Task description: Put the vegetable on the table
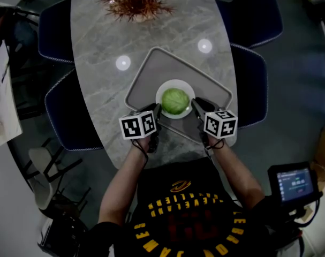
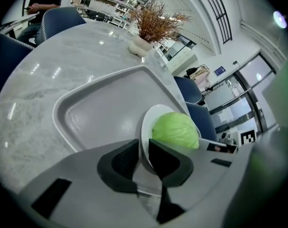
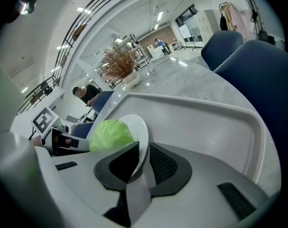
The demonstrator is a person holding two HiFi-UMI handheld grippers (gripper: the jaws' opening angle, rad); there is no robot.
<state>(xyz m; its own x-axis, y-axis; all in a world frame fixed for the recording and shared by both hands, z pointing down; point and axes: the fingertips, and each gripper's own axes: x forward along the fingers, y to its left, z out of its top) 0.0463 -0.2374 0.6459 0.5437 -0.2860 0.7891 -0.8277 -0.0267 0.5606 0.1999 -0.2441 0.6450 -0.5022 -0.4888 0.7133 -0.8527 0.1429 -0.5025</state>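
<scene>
At the tray [image 1: 146, 74], left gripper [image 2: 143, 158] (right gripper [image 3: 144, 163] too) clamps cabbage's [image 1: 175, 100] plate [image 1: 175, 83].

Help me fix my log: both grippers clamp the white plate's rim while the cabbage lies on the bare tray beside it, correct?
No: the cabbage lies on the white plate, not the bare tray, as the head view shows. The left gripper and right gripper do clamp its rim.
</scene>
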